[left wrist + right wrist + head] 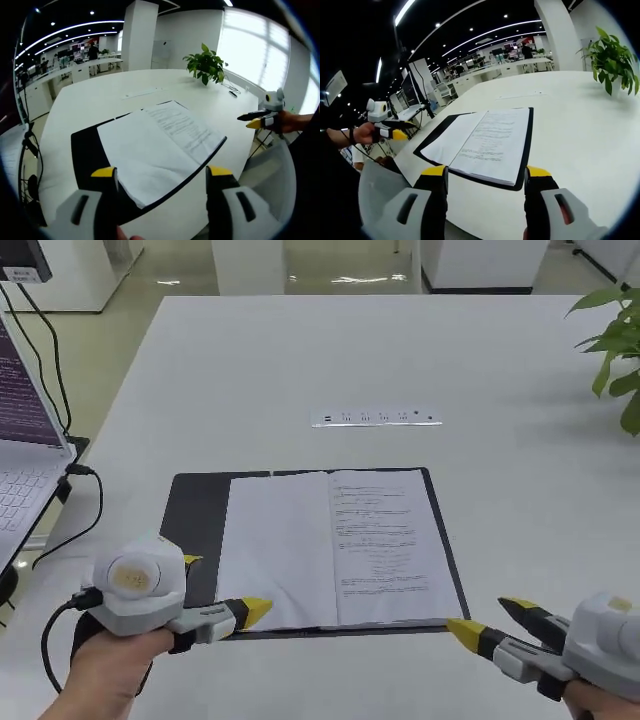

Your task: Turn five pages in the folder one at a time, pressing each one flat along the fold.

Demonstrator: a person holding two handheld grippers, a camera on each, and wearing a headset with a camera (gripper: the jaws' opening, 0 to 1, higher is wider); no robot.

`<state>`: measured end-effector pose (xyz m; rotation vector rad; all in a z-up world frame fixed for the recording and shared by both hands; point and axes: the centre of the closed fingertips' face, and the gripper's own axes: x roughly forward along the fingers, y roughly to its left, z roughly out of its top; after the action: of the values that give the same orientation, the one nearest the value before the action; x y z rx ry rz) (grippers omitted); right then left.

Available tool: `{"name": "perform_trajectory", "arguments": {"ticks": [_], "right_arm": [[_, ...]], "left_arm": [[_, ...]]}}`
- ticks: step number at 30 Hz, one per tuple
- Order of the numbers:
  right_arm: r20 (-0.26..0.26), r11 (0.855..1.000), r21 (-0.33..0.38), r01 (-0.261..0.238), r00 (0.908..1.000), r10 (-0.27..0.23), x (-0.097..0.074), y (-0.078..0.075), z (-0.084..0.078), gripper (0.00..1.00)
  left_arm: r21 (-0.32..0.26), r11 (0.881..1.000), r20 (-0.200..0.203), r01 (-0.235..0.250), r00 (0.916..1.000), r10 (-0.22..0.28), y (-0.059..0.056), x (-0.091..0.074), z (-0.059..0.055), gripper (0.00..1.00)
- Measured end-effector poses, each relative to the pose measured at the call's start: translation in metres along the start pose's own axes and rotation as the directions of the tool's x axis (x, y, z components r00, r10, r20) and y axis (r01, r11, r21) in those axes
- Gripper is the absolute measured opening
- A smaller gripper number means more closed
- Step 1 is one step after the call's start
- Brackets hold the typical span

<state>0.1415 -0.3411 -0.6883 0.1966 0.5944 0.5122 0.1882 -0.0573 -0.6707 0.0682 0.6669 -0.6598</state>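
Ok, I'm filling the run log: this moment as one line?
folder open on table | pages flat, none lifted | left tool open, lower-left edge | right tool open, off lower-right corner

Pretty bright and even overall. The white tabletop point(300, 360) catches hardly any shadow, and the floor point(370, 278) behind it has some glare streaks. In both gripper views the ceiling strip lights point(485, 36) and the window point(255, 55) blow out, and the edges bend hard. Print on the page point(385, 540) looks soft, maybe just low resolution.
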Motion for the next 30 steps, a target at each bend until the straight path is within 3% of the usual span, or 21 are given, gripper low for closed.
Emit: {"name": "perform_trajectory", "arguments": {"ticks": [12,22,25,30], "right_arm": [[-0.008,1.0,0.012,0.001,1.0,-0.001,0.0,-0.003,-0.005,0.6],[-0.003,1.0,0.028,0.011,0.9999,-0.011,-0.003,-0.008,-0.006,0.6],[-0.006,0.999,0.032,0.014,0.9999,-0.014,-0.005,-0.01,-0.009,0.6],[-0.007,0.999,0.041,0.017,0.9998,-0.017,-0.007,-0.012,-0.012,0.6]], "left_arm": [[0.054,0.994,-0.008,0.099,0.9951,-0.099,-0.041,0.04,0.027,0.7],[0.075,0.98,-0.028,0.185,0.9826,-0.184,-0.081,0.077,0.037,0.7],[0.049,0.978,-0.031,0.201,0.9793,-0.2,-0.089,0.088,0.038,0.7],[0.069,0.971,-0.049,0.228,0.9731,-0.225,-0.106,0.103,0.04,0.7]]}}
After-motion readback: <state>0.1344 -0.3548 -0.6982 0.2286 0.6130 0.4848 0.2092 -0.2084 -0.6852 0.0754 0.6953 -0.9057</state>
